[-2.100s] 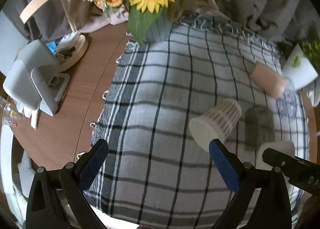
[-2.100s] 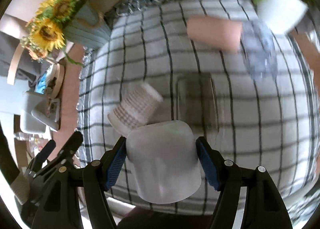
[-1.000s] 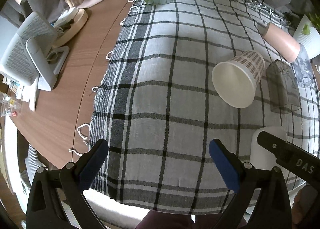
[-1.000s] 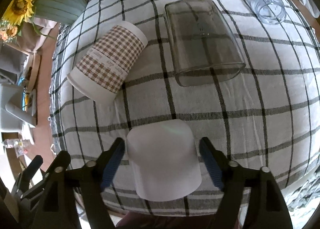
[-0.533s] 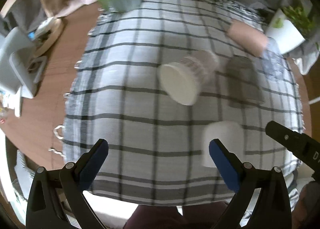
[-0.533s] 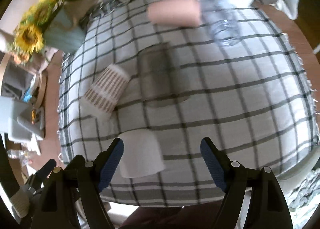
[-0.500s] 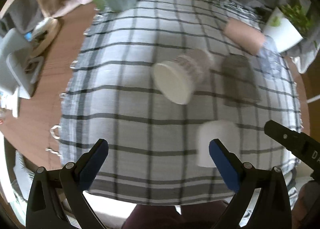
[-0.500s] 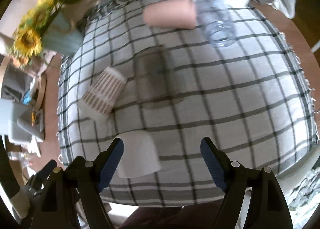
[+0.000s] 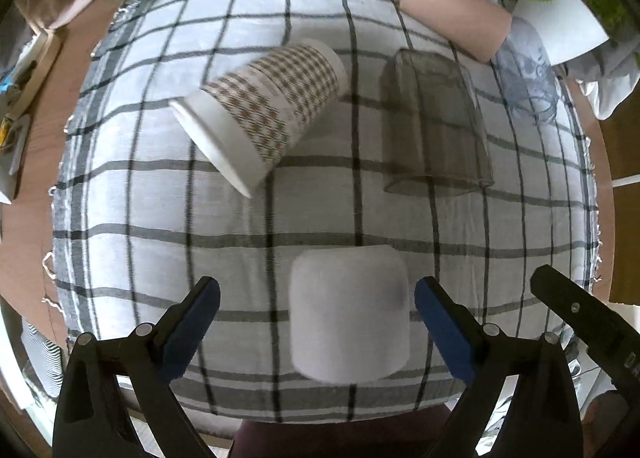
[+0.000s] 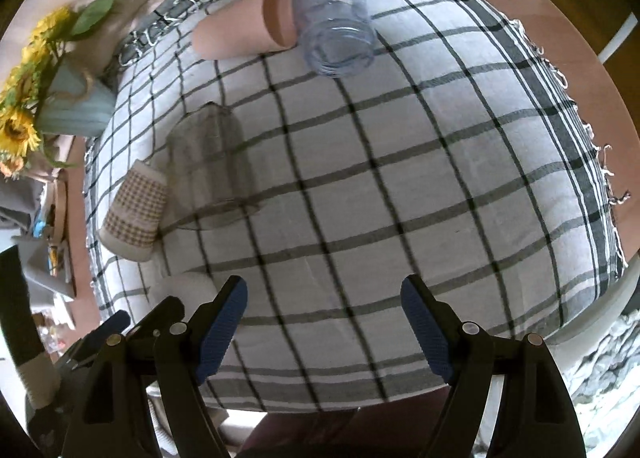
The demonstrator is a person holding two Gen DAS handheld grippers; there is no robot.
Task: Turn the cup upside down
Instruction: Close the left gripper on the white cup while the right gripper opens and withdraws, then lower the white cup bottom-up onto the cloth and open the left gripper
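Observation:
A white cup (image 9: 349, 314) stands upside down on the checked cloth (image 9: 120, 194) near the front edge. My left gripper (image 9: 317, 312) is open, with its fingers on either side of the cup and not touching it. In the right wrist view only a sliver of the white cup (image 10: 182, 285) shows at the lower left, behind the left gripper's arm. My right gripper (image 10: 323, 308) is open and empty above bare cloth (image 10: 400, 178), to the right of the cup.
A houndstooth paper cup (image 9: 262, 110), a smoky glass (image 9: 434, 122), a pink cup (image 9: 454, 20) and a clear blue glass (image 10: 334, 20) lie on their sides on the cloth. A sunflower vase (image 10: 60, 106) stands back left, a white planter (image 9: 560, 18) back right. Wooden table (image 9: 36, 162) surrounds the cloth.
My right gripper let go of the white cup, left it upside down on the cloth and moved off right. My left gripper swung over and now straddles the cup.

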